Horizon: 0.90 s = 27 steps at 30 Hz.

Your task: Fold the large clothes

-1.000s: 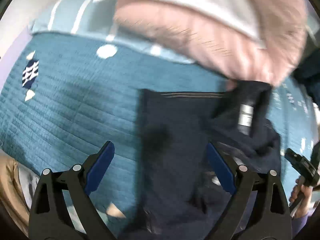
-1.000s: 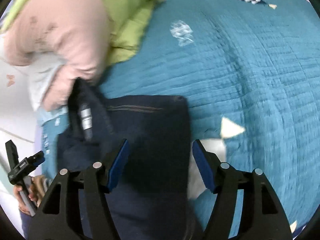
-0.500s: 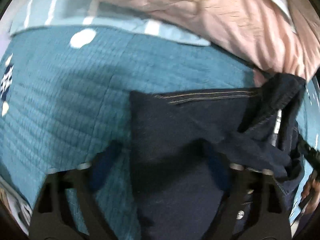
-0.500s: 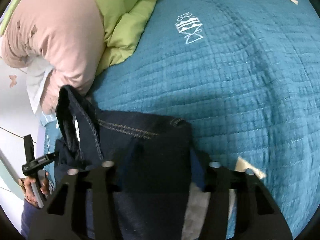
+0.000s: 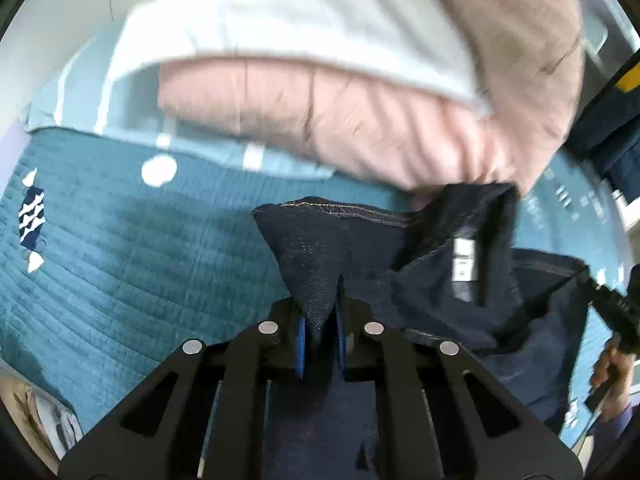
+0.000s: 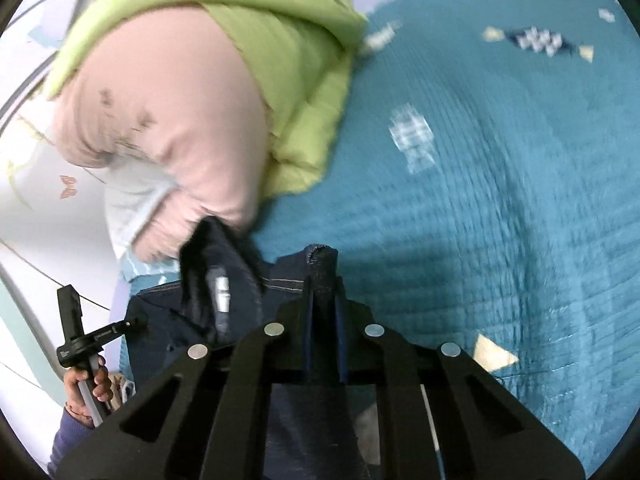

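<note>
A: Where's the garment rn?

B: Dark denim jeans (image 5: 328,256), on the bed's teal quilt (image 5: 140,264). I've got both grippers on them. Left gripper (image 5: 320,344): blue fingers (image 5: 300,346) pinched narrow on a corner of the fabric, which sticks up from between them w/ a stitched hem along its top edge. Right gripper (image 6: 323,344): same deal, fingers (image 6: 307,344) closed tight on a bunched bit of denim that pokes up past the tips.

A: Rest of the jeans?

B: Spread betw. the two grips, partly rumpled. In the left wrist view a flap is turned over to the right, showing a white label (image 5: 464,260) on its inner side. The same label shows at the left in the right wrist view. More denim hangs below each gripper, close to the lens.

A: What's around?

B: Pink pillow (image 5: 360,128) just beyond the jeans, touching or nearly touching the folded-over flap; can't tell which, it's blurry. A white pillow (image 5: 300,20) lies on top of it. Green duvet (image 6: 304,64) beside the pink one in the right wrist view. Quilt has small white and navy patterns. My left hand (image 6: 86,384) shows at the lower left of the right view, wrapped round its handle.
</note>
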Motion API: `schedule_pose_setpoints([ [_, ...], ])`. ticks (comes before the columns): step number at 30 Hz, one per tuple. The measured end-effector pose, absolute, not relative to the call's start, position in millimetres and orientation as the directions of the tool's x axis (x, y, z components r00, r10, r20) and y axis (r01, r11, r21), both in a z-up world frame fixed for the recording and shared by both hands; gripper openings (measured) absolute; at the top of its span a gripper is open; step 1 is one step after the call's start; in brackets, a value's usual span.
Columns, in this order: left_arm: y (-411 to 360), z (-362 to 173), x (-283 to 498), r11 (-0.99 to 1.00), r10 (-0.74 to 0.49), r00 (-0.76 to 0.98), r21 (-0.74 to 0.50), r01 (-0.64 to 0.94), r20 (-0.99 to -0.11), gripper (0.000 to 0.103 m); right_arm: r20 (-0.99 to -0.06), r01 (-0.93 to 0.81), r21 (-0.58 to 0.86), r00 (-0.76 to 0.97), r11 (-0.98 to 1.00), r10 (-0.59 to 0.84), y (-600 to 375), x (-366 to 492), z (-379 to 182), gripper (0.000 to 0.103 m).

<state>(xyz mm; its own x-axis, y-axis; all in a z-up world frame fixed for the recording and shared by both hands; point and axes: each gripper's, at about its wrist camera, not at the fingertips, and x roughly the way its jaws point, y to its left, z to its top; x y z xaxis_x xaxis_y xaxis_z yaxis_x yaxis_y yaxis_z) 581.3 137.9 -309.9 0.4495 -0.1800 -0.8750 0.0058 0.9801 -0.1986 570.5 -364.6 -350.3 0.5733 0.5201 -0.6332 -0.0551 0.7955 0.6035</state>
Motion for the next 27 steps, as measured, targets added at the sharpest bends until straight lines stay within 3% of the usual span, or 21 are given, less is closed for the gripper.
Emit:
schedule_pose_setpoints([
  [9, 155.7, -248.4, 494.6, 0.959, -0.266, 0.501, -0.279, 0.050, -0.823, 0.010, -0.553, -0.181, 0.630, 0.579, 0.756, 0.599, -354.6, 497.7, -278.0, 0.008],
  [15, 166.7, -234.8, 416.3, 0.952, -0.293, 0.492, -0.298, 0.071, -0.820, 0.011, -0.580, -0.236, 0.586, 0.547, 0.775, 0.604, -356.5, 417.3, -245.3, 0.008],
  [22, 174.9, -243.2, 322.8, 0.950, -0.308, 0.434, -0.296, 0.096, -0.847, 0.013, -0.621, -0.224, 0.573, 0.510, 0.788, 0.596, -367.0, 324.7, -249.4, 0.008],
  [27, 175.5, -275.9, 262.5, 0.959, -0.282, 0.330, -0.249, 0.139, -0.901, 0.017, -0.723, -0.170, 0.542, 0.404, 0.823, 0.560, -368.3, 257.7, -290.6, 0.009],
])
